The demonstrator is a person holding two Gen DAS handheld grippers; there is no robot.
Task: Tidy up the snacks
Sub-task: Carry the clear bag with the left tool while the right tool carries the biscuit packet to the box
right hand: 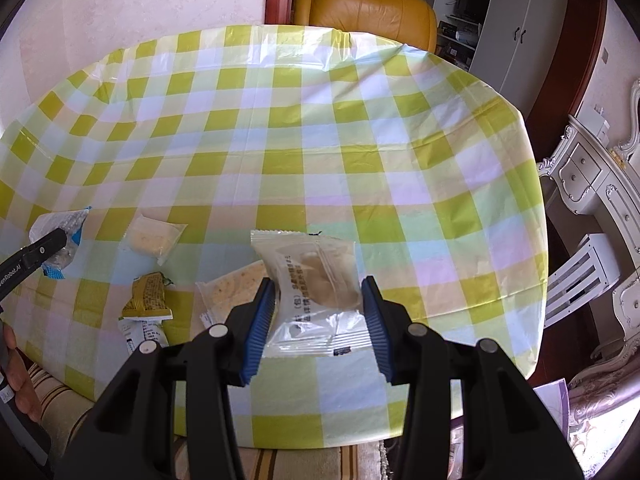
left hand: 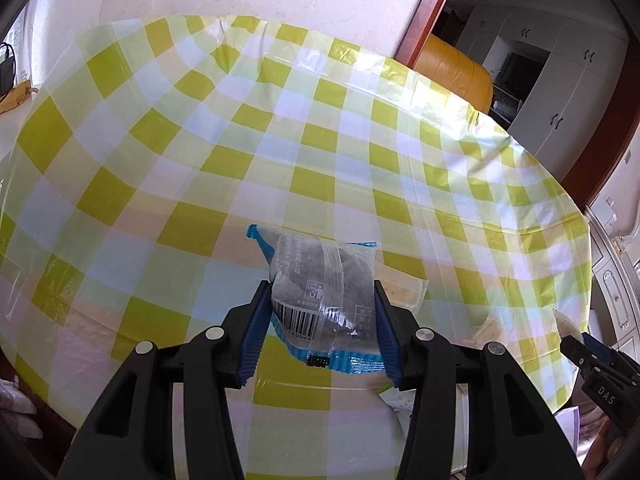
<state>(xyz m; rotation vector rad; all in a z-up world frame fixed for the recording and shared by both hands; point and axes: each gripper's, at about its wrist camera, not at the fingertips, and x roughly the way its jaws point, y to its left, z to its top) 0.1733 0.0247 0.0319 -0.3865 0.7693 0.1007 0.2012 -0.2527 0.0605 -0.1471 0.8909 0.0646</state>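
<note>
My left gripper (left hand: 320, 294) is shut on a blue-edged clear snack packet (left hand: 320, 284) with a dark cake and a barcode, held above the checked tablecloth. The same packet (right hand: 66, 228) and the left gripper's black fingers (right hand: 38, 252) show at the left edge of the right wrist view. My right gripper (right hand: 318, 292) is shut on a clear packet with a pale round pastry (right hand: 316, 280), also lifted off the table. In the left wrist view the right gripper (left hand: 588, 344) shows at the far right edge.
Loose snacks lie on the round table (right hand: 360, 128) near its front edge: a pale yellow packet (right hand: 154, 240), a gold wrapped bar (right hand: 148, 294), a white wrapped bar (right hand: 146, 332) and a flat cracker packet (right hand: 232, 286). An orange leather chair (right hand: 368, 12) stands beyond the table. White cabinets are at the right.
</note>
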